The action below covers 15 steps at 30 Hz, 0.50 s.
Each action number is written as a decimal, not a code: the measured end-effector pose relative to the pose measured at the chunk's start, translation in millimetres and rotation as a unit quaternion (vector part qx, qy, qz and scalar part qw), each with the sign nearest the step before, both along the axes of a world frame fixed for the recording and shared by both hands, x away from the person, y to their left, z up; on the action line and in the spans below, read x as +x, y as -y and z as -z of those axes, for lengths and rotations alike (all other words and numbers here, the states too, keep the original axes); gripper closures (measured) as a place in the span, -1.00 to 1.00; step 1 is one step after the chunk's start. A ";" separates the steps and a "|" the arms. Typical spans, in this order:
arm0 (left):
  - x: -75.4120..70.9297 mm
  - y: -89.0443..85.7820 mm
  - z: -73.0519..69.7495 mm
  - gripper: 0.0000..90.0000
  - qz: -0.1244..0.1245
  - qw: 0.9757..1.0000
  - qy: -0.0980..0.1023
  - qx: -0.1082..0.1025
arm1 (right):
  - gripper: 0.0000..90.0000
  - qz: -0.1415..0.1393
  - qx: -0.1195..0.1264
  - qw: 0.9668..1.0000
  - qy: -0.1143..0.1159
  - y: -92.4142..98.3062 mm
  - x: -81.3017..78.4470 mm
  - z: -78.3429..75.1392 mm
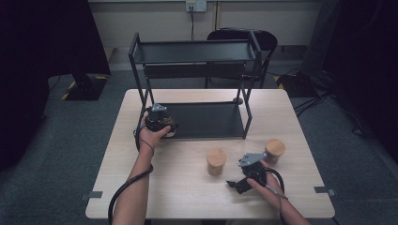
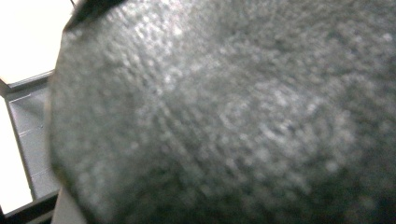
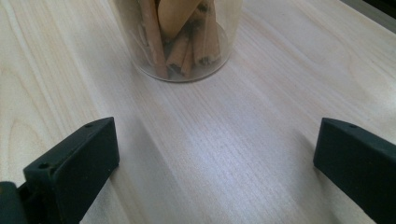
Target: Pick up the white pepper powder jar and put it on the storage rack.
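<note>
Judged step: loading lidded jars from the table (image 1: 187, 197) onto the black rack (image 1: 195, 51); one placement at the shelf in hand on the left, next pick being lined up on the right.

Far left: left gripper (image 1: 159, 123) at the front left corner of the lower shelf (image 1: 211, 119), over its front edge; claw closed together; whether anything is clamped in it cannot be told; small pale patch visible just below it at the shelf edge, not identifiable. In the left gripper view, a grey grainy surface (image 2: 224, 116) pressed close to the lens and blurred; nature undetermined.

Centre: near jar (image 1: 216, 161) upright on the table, wooden lid on, well apart from the rack; in the right gripper view (image 3: 180, 42) clear-walled, holding brown sticks, standing ahead of the jaws and not between them.

Right: right gripper (image 1: 237, 183) low over the table, claw wide apart and empty (image 3: 215, 154); far jar (image 1: 274, 150) upright just beyond that hand, lid on.

Next move, as judged: advance the right gripper forward until the near jar sits squarely between the pads; close on the wall below the lid; lift upright; carry to the free lower shelf.

Count: two jars on the table; one rack, two shelves; two grippers; one chair (image 1: 263, 40) behind the rack.
</note>
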State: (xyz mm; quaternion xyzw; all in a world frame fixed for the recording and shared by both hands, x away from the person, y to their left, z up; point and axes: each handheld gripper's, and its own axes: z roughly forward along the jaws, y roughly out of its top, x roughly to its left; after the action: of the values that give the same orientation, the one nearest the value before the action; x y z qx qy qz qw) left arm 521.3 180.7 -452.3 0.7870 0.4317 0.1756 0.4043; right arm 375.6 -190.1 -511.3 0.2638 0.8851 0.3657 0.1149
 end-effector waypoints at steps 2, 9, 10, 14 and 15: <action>2.2 0.2 0.9 -0.32 -0.001 1.000 0.000 -0.001 | -1.00 0.000 0.000 1.000 0.000 0.0 0.0 0.0; 10.9 1.8 6.0 -0.32 -0.009 1.000 -0.005 -0.001 | -1.00 0.000 0.000 1.000 0.000 0.0 0.0 0.0; 12.1 2.2 6.7 -0.32 -0.010 1.000 -0.005 -0.003 | -1.00 0.000 0.000 1.000 0.000 0.0 0.0 0.0; 16.0 3.1 7.6 -0.32 -0.016 1.000 -0.005 -0.002 | -1.00 0.000 0.000 1.000 0.000 0.0 0.0 0.0; 16.0 3.1 7.6 -0.32 -0.016 1.000 -0.005 -0.002 | -1.00 0.000 0.000 1.000 0.000 0.0 0.0 0.0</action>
State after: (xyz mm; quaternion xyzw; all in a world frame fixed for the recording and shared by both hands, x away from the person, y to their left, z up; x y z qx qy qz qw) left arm 537.3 177.6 -459.9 0.7800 0.4469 0.1770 0.4007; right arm 375.6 -190.1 -511.3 0.2638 0.8851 0.3658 0.1148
